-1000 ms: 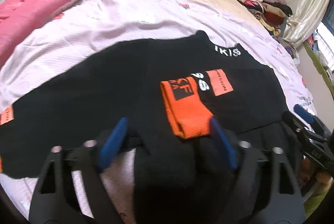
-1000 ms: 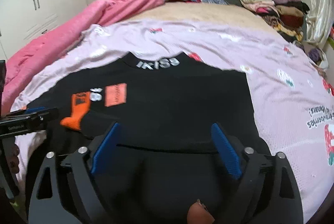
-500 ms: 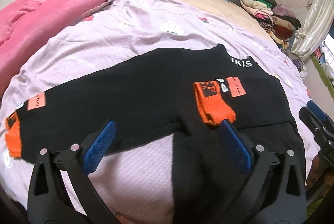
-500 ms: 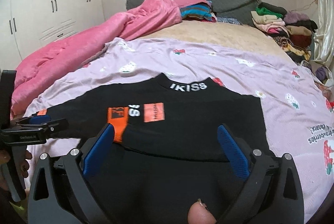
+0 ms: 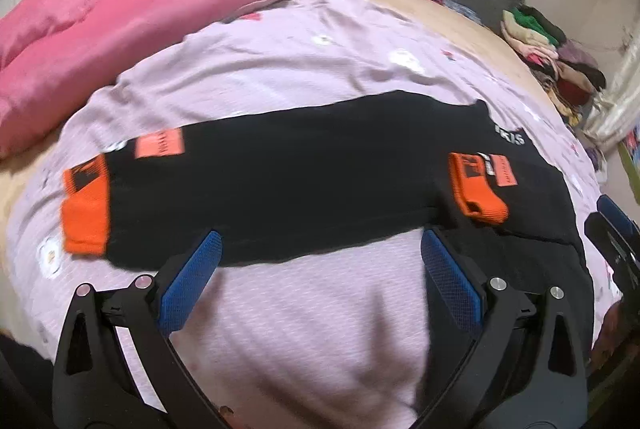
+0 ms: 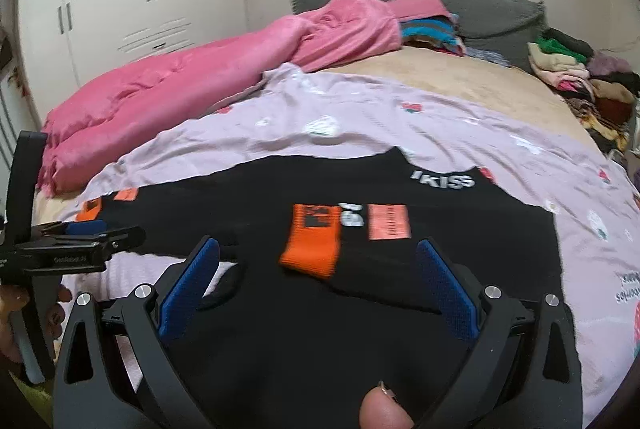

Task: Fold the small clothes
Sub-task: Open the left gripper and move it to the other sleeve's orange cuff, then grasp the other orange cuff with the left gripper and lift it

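Note:
A black sweater (image 5: pixel 304 173) with orange cuffs lies flat on the lilac sheet (image 5: pixel 304 329). One sleeve is folded over the body, its orange cuff (image 5: pixel 476 189) on the chest; it also shows in the right wrist view (image 6: pixel 316 241). The other sleeve stretches left, ending in an orange cuff (image 5: pixel 86 217). My left gripper (image 5: pixel 320 249) is open and empty above the sheet, just below that sleeve. My right gripper (image 6: pixel 318 259) is open and empty above the sweater's lower body (image 6: pixel 320 329). The left gripper also shows at the left of the right wrist view (image 6: pixel 84 237).
A pink quilt (image 6: pixel 180 81) lies along the far left of the bed. Piles of folded clothes (image 6: pixel 576 69) sit at the far right by a grey headboard (image 6: pixel 460 1). White wardrobes (image 6: pixel 120 1) stand behind.
Both grippers have pulled back and risen from the sweater. The left gripper let go of the folded sleeve and swung left toward the stretched sleeve.

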The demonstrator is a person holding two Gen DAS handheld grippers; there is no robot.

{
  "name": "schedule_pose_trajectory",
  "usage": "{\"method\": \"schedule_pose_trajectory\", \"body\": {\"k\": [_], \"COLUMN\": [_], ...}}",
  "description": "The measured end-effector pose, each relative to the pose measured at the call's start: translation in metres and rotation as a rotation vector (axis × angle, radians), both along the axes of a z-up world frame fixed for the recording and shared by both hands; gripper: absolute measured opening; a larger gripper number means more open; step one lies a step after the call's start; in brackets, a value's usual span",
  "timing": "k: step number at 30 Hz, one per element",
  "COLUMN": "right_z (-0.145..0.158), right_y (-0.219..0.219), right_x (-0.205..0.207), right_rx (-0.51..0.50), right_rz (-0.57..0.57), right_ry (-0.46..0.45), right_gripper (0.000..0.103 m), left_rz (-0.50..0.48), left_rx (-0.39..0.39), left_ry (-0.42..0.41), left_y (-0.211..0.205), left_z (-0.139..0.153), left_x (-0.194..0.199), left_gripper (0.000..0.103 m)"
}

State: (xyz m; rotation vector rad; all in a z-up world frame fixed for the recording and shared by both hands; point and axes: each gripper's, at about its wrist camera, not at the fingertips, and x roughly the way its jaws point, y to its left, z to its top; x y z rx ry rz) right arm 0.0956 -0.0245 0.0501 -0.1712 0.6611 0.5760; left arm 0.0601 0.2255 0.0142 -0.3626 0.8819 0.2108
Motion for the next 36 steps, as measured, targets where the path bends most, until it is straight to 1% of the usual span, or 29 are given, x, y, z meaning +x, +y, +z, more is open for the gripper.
{"method": "schedule_pose_trajectory", "body": {"k": [9, 14, 16, 20, 22, 25, 27, 29, 31, 32, 34, 35, 36], "right_z": [-0.002, -0.007, -0.010, -0.015, -0.017, -0.017, -0.018, -0.018, -0.020, -0.020, -0.020, -0.020, -0.019], "right_y": [0.042, 0.057, 0.059, 0.059, 0.056, 0.050, 0.045, 0.041, 0.035, 0.032, 0.025, 0.020, 0.017], "right_x": [-0.013, -0.021, -0.023, -0.027, -0.027, -0.024, -0.024, -0.023, -0.022, -0.022, -0.020, -0.019, -0.018], "right_rx": [-0.011, -0.016, -0.017, -0.015, -0.017, -0.008, -0.004, -0.003, -0.001, 0.002, 0.014, 0.016, 0.017], "right_rz": [0.101, 0.141, 0.150, 0.156, 0.151, 0.132, 0.122, 0.113, 0.103, 0.095, 0.083, 0.074, 0.069], "right_ry": [0.010, 0.024, 0.029, 0.049, 0.054, 0.063, 0.065, 0.066, 0.072, 0.075, 0.084, 0.082, 0.080], "right_gripper": [0.098, 0.098, 0.098, 0.098, 0.098, 0.098, 0.098, 0.098, 0.098, 0.098, 0.098, 0.098, 0.098], "left_rz": [0.113, 0.187, 0.222, 0.293, 0.338, 0.399, 0.423, 0.444, 0.466, 0.471, 0.475, 0.475, 0.470], "left_rx": [-0.033, -0.069, -0.100, -0.120, -0.142, -0.167, -0.195, -0.216, -0.199, -0.197, -0.214, -0.222, -0.232], "left_ry": [0.018, 0.022, 0.018, 0.013, 0.016, 0.000, -0.019, -0.028, -0.034, -0.039, -0.058, -0.070, -0.088], "left_y": [0.044, 0.067, 0.078, 0.095, 0.107, 0.121, 0.129, 0.136, 0.140, 0.142, 0.148, 0.150, 0.151], "left_z": [-0.010, -0.018, -0.022, -0.030, -0.036, -0.043, -0.046, -0.048, -0.043, -0.042, -0.037, -0.033, -0.029], "left_x": [-0.029, -0.044, -0.050, -0.059, -0.064, -0.068, -0.069, -0.068, -0.065, -0.064, -0.061, -0.060, -0.060], "left_gripper": [0.093, 0.093, 0.093, 0.093, 0.093, 0.093, 0.093, 0.086, 0.062, 0.054, 0.011, 0.008, 0.008]}}
